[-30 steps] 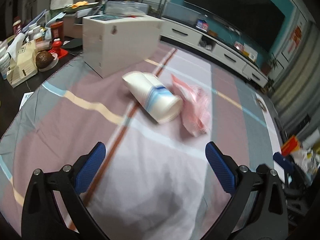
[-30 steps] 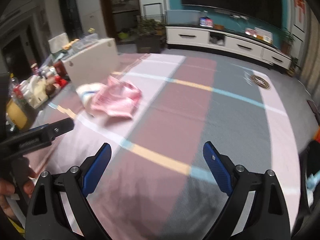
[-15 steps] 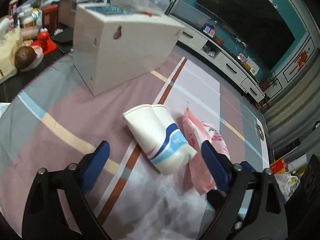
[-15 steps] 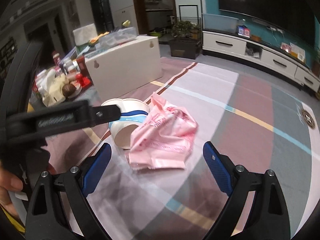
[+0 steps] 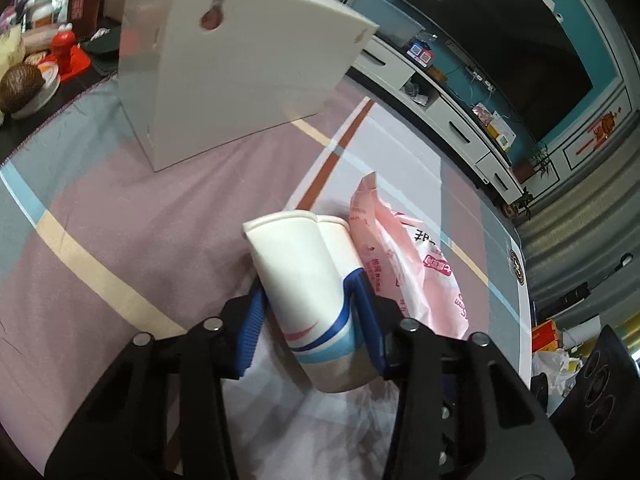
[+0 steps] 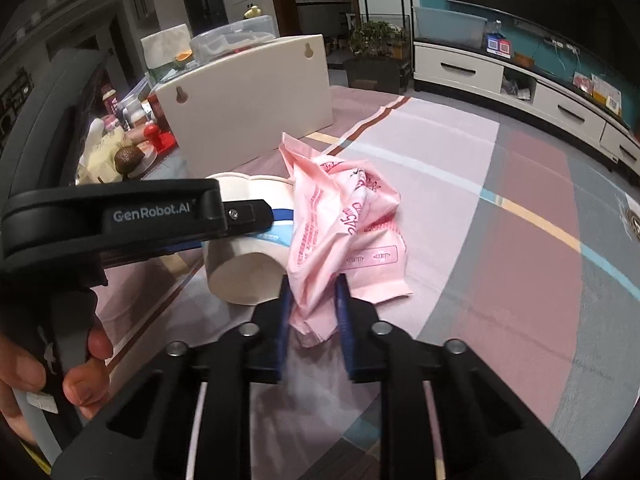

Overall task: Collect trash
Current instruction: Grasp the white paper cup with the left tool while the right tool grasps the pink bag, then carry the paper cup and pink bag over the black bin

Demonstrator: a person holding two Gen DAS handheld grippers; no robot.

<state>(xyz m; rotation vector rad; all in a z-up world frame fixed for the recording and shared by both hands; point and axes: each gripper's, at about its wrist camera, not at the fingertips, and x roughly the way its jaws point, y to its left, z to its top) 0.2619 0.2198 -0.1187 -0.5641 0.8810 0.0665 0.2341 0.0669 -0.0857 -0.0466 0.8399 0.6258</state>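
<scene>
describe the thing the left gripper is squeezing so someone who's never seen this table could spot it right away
Start at the big white box standing on the striped tablecloth. In front of it, paper cups lie on their side, nested, clamped by the left gripper. Unlike the crumpled pink plastic bag touching them, they are stiff and white with a blue and red swoosh near the base.

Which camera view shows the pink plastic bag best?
The right wrist view: the pink plastic bag lies nearly whole there, pinched by the right gripper. The left wrist view shows only its side, behind the paper cups in the left gripper.
</scene>
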